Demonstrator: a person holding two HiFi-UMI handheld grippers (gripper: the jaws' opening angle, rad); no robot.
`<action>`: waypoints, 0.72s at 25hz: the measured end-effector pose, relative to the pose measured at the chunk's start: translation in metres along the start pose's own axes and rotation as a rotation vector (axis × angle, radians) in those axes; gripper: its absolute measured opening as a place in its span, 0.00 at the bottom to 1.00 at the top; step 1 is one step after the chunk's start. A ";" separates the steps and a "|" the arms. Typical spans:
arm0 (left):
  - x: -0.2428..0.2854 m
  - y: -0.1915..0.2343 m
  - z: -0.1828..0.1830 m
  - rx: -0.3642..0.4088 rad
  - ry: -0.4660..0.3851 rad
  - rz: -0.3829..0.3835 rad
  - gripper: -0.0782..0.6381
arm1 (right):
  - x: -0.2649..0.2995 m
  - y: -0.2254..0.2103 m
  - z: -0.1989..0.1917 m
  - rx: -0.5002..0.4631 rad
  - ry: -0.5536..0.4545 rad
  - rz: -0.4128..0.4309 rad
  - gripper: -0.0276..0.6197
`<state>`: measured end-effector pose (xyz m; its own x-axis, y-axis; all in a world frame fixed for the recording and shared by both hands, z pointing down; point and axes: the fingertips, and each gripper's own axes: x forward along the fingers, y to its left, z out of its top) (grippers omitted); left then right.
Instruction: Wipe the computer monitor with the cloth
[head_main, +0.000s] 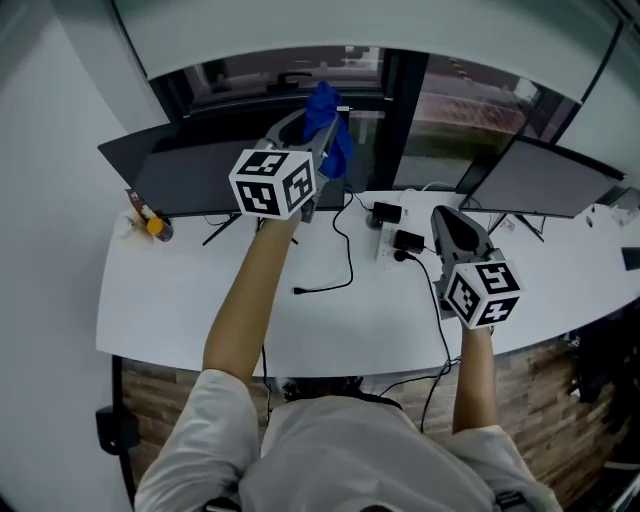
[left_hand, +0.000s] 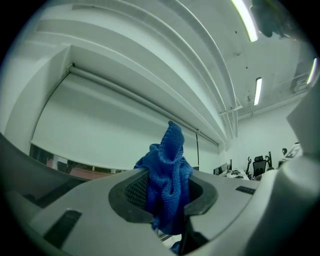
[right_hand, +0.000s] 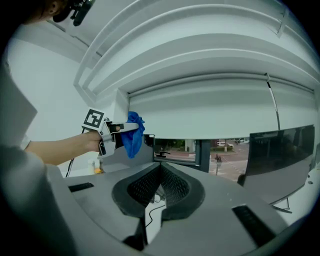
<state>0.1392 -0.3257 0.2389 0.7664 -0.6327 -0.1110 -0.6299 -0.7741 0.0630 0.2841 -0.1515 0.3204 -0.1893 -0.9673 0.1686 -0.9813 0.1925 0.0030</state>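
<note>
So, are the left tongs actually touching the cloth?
Touching. The left gripper view shows the blue cloth pinched between the left tongs, with its loose end bunching up above them. The head view agrees.

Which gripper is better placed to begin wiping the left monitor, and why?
The left gripper. Its jaws are shut on the blue cloth, and it is raised near the top of the left monitor. The right gripper is shut, holds nothing, and hangs over the desk.
</note>
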 end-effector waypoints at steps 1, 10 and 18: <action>-0.014 0.007 0.005 0.011 0.003 0.006 0.28 | 0.003 0.008 0.006 -0.010 -0.009 0.013 0.06; -0.154 0.069 0.016 0.158 0.072 0.123 0.29 | 0.043 0.098 0.057 -0.095 -0.090 0.152 0.06; -0.252 0.100 0.008 0.195 0.100 0.226 0.29 | 0.063 0.172 0.074 -0.171 -0.106 0.254 0.06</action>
<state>-0.1174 -0.2436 0.2657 0.6068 -0.7947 -0.0175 -0.7906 -0.6011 -0.1170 0.1008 -0.1916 0.2583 -0.4391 -0.8947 0.0817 -0.8837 0.4465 0.1406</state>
